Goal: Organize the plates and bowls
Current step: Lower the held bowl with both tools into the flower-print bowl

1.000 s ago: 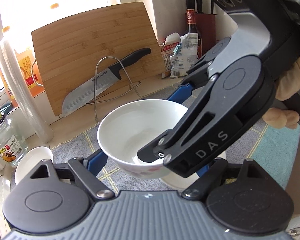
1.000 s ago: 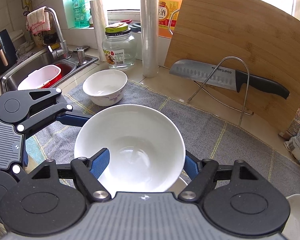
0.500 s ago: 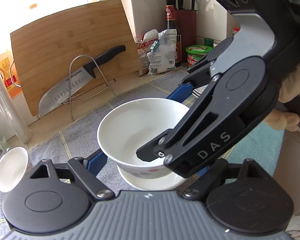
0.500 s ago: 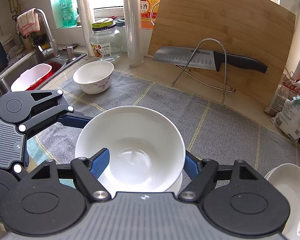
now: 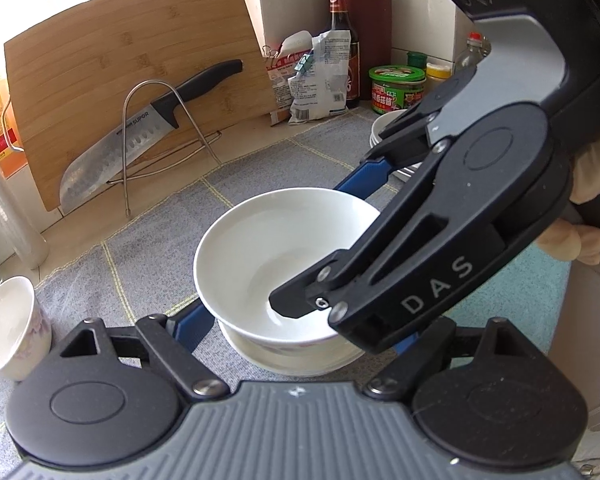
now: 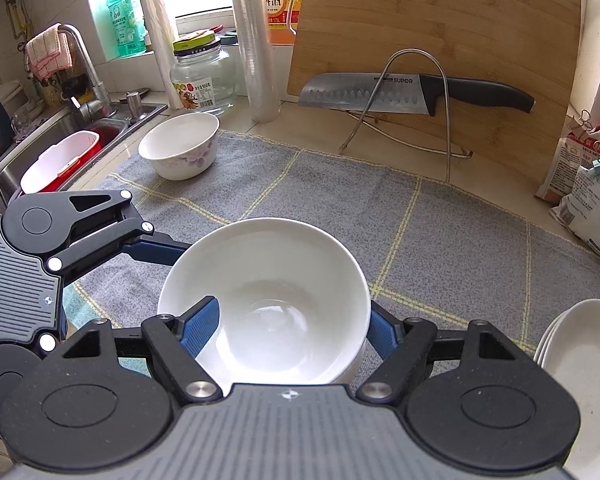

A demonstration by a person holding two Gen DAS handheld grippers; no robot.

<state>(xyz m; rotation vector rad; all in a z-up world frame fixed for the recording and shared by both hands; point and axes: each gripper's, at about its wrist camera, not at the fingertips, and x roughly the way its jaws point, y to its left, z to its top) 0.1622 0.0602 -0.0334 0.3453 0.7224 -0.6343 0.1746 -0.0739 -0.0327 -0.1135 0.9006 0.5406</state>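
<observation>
A plain white bowl point(image 5: 260, 256) point(image 6: 268, 304) is held from two sides over the grey checked cloth point(image 6: 340, 208). My left gripper point(image 5: 296, 336) is shut on it, its blue fingers point(image 5: 192, 328) pressed to the bowl's lower wall. My right gripper point(image 6: 290, 328) is shut on the same bowl, with blue fingers point(image 6: 202, 328) at both sides of the rim. Directly under the bowl lies another white dish point(image 5: 292, 360) point(image 6: 358, 364); whether the two touch cannot be told. In the right wrist view the left gripper point(image 6: 164, 276) comes in from the left.
A small floral bowl point(image 6: 180, 150) point(image 5: 8, 328) stands at the cloth's far left. Stacked white plates point(image 6: 580, 364) point(image 5: 382, 128) sit at the right. A knife point(image 6: 380, 94) on a wire rack leans against a bamboo board point(image 6: 440, 40). The sink point(image 6: 60, 148) is left; packets and bottles are right.
Both grippers have carried the white bowl to the right and a little down, over a white dish. The floral bowl has slid away to the left and the plate stack has come into view.
</observation>
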